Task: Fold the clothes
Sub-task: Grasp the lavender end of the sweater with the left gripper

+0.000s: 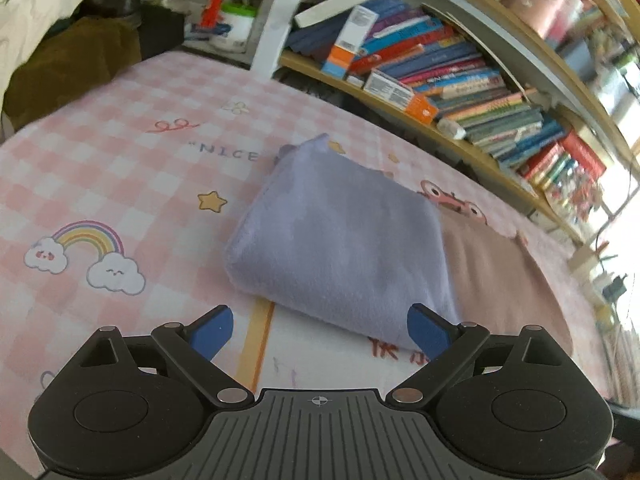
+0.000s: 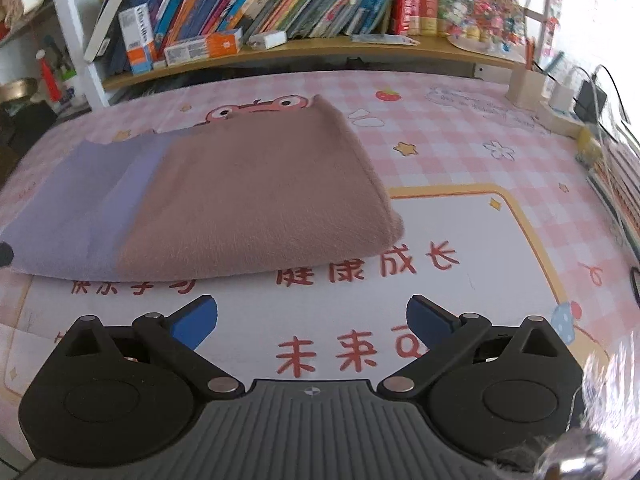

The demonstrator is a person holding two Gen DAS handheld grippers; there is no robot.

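Lilac fleece cloth (image 1: 340, 240), folded, partly overlapping brown fleece cloth (image 2: 260, 196) on pink checked tabletop (image 1: 120, 140). Left tongs (image 1: 320, 330) and right tongs (image 2: 312, 322): both apart, empty. Risk: catching one layer (thick pile) would likely undo the fold.

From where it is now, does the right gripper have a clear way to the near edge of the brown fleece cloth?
Probably yes: the right gripper is open, and only bare printed mat lies between it and the brown fleece cloth.
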